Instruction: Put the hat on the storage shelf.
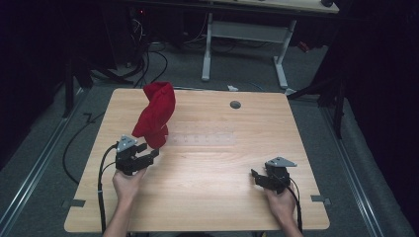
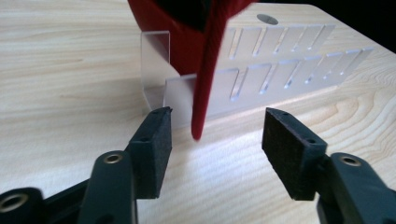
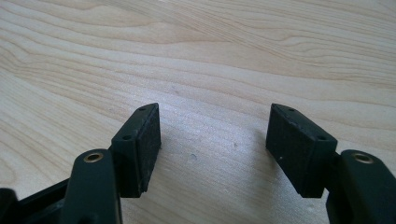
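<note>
High view: your left gripper (image 1: 148,152) sits just below the red fabric cap (image 1: 156,114) on the clear slotted acrylic rack (image 1: 200,138). Left gripper view: jaws apart, cap brim (image 2: 208,74) hangs between them, untouched. Right gripper view: your right gripper (image 3: 215,149) gapes over bare wooden table (image 3: 233,56).

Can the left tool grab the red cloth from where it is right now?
Probably yes. The left tool is open, and the hanging edge of the red cloth dangles just beyond its pads, with nothing between. The clear slotted rack stands behind the cloth, not in the way.

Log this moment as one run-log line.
left gripper: open, fingers apart at red cloth edge, not pressing | cloth: draped on clear slotted rack | right gripper: open over table
</note>
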Demonstrator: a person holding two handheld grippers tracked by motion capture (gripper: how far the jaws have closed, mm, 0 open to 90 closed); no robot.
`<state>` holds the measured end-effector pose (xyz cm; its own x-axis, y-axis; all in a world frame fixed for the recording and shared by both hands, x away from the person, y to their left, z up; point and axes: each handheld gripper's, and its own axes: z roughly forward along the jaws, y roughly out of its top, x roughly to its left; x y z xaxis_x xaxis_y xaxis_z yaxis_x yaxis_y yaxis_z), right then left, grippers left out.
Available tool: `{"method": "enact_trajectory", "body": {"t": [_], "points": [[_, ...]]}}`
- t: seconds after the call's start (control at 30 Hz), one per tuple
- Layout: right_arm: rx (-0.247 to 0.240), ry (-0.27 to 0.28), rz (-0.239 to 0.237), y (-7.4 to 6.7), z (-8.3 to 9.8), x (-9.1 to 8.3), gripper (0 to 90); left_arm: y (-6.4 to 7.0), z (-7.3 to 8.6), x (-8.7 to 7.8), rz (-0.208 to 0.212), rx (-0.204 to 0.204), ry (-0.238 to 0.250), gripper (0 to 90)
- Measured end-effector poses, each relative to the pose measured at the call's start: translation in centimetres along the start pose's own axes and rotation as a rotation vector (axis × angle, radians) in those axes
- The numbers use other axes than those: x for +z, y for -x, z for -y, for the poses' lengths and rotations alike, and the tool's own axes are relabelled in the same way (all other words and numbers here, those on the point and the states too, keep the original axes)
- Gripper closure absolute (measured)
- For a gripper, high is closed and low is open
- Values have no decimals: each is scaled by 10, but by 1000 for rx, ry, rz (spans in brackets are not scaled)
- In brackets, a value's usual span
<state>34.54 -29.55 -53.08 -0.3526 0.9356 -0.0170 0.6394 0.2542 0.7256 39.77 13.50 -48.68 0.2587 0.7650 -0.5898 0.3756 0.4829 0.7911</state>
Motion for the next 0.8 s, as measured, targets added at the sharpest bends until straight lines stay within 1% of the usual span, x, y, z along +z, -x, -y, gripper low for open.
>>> {"method": "enact_trajectory", "body": {"t": [0.1,0.2,0.43,0.47,0.57,0.7,0.8], "points": [[0,0,0,0,0,0,357,1,5,-6,-3,5,-4,402],[0,0,0,0,0,0,356,3,12,-10,-9,28,-20,391],[-2,-1,-2,0,0,0,352,11,31,-17,2,51,-59,380],[-2,-1,-2,0,0,0,352,12,35,-18,5,47,-65,379],[-3,-1,-4,0,0,0,352,14,45,-18,5,54,-88,379],[-3,-1,-4,0,0,0,352,19,54,-18,24,34,-111,379],[-4,-1,-4,0,0,0,352,24,59,-17,33,45,-121,379]]}}
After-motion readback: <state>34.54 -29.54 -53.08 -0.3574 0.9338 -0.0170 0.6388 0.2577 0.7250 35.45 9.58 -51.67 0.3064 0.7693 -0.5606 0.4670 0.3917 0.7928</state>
